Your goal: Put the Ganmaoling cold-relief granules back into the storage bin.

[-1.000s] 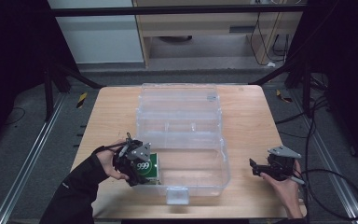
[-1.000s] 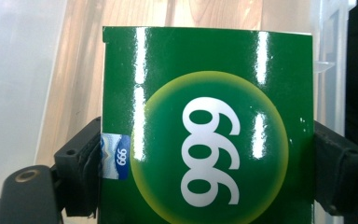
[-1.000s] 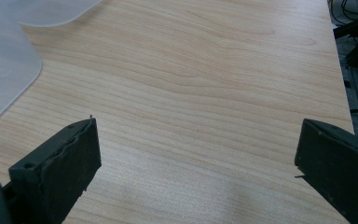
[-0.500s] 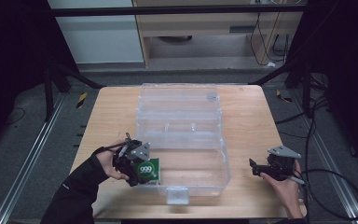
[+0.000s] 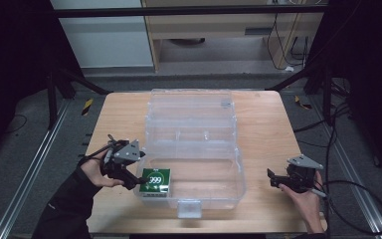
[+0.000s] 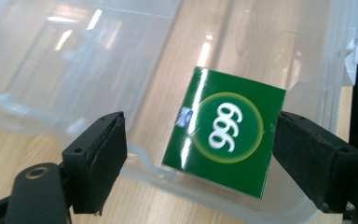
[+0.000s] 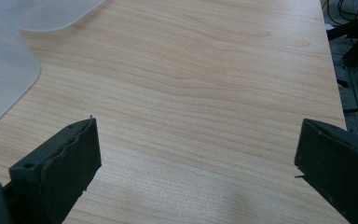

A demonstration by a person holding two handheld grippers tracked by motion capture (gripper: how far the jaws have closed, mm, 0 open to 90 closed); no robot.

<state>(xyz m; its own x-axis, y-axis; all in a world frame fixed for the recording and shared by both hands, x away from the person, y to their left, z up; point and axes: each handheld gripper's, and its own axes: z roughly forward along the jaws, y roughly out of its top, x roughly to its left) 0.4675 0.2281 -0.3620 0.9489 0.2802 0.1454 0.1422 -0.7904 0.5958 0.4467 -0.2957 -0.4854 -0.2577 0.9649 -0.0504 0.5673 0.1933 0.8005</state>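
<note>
The green box lies flat in the clear bin's near-left corner, at three o'clock from the released left gripper, far nearer than the equally unclenched right gripper

- Left claw: black jaws with worn rubber pads, grey three-cornered plate on top, black sleeve behind.
- Right claw: same black build, grey plate, black cable trailing behind.

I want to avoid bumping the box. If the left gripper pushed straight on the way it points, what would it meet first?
Probably the near wall of the clear plastic box, which crosses between the open left gripper and the green square packet marked 999 lying inside; depth is hard to judge.
</note>
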